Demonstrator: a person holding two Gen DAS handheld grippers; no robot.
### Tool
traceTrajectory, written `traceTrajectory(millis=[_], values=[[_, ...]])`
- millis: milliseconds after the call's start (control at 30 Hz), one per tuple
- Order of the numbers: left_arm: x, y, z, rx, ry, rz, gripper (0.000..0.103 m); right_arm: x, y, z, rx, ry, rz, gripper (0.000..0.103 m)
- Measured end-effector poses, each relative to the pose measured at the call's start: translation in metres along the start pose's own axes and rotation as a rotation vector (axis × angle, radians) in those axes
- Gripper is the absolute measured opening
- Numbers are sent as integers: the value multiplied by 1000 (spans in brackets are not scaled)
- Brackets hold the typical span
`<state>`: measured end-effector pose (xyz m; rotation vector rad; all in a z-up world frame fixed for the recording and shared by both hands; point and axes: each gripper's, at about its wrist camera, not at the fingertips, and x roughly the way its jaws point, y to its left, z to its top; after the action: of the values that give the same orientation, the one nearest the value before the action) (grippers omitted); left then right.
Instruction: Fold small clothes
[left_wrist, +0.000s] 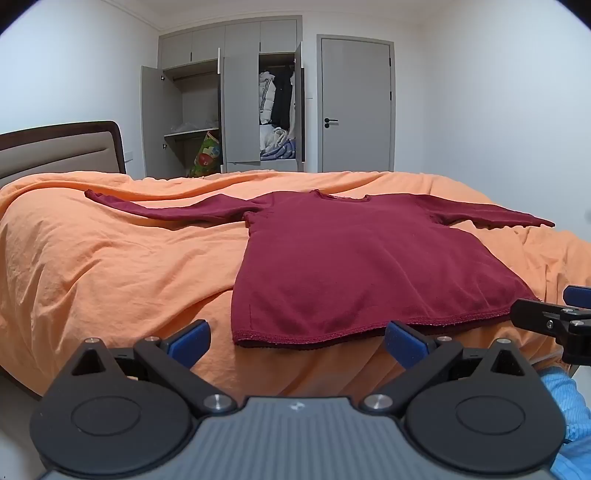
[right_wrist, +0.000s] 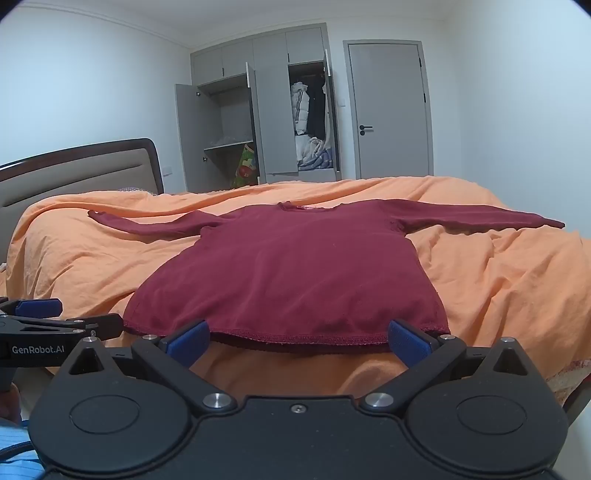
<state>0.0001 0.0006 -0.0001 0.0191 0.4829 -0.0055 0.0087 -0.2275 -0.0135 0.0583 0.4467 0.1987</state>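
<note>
Plain dark red shirt (left_wrist: 354, 258), orange bedspread (left_wrist: 110, 266), grey wardrobe (left_wrist: 240, 96), blue pads (right_wrist: 188, 341) on black hand-held gripper (right_wrist: 297, 338)

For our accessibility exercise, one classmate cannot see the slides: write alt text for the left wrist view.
A dark red long-sleeved top lies flat, sleeves spread, on a bed with an orange cover. The open left gripper hovers at the top's near hem, and the right gripper enters from the right. Behind stand an open wardrobe and a closed door.

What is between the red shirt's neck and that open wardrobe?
Only rumpled orange bedding up to the bed's far edge; past that the floor is hidden. Nothing else lies between the shirt and the wardrobe. Both views show it.
</note>
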Motion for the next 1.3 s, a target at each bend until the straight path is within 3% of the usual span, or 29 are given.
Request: traceTrajectory(millis=[1300], values=[[0, -1, 0, 5, 0, 0, 103, -1, 2, 0, -11, -7, -3, 103]])
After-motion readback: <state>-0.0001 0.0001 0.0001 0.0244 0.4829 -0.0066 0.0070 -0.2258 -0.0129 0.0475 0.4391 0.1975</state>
